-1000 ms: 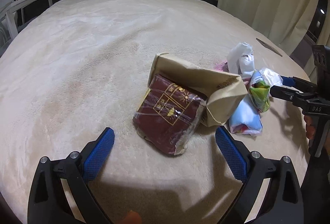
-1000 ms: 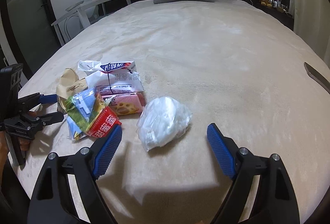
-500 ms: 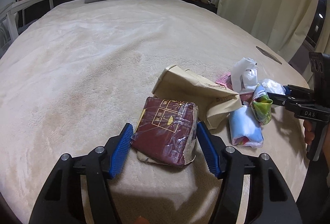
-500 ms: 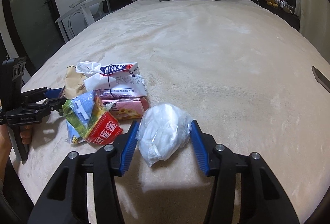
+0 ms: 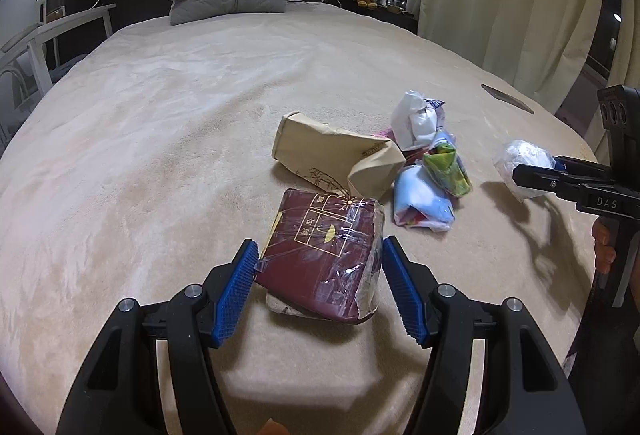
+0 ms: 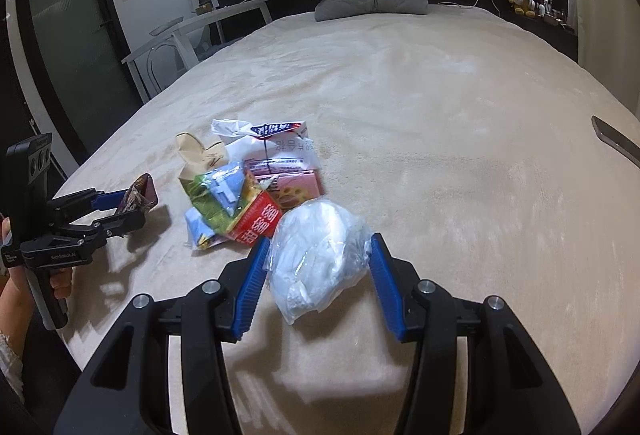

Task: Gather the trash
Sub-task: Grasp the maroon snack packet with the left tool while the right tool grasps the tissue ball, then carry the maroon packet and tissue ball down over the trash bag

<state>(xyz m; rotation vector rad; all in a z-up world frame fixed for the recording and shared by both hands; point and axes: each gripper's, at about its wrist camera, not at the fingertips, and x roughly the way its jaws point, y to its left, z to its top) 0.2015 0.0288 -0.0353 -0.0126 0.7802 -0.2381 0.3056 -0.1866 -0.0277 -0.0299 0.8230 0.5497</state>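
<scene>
Both packets now hang lifted off the bed [image 5: 160, 139]: the left gripper [image 5: 318, 281] pinches the maroon packet [image 5: 324, 255] between its fingers, the right gripper [image 6: 318, 277] pinches the clear plastic bag [image 6: 318, 255]. At the maroon packet's 1 o'clock lie the tan paper bag [image 5: 332, 159] and crumpled wrappers [image 5: 434, 175].

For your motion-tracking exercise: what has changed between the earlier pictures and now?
Both claws closed and lifted: the left claw took the maroon packet, the right claw the clear plastic bag. The paper bag and wrapper pile stayed on the bed.
</scene>
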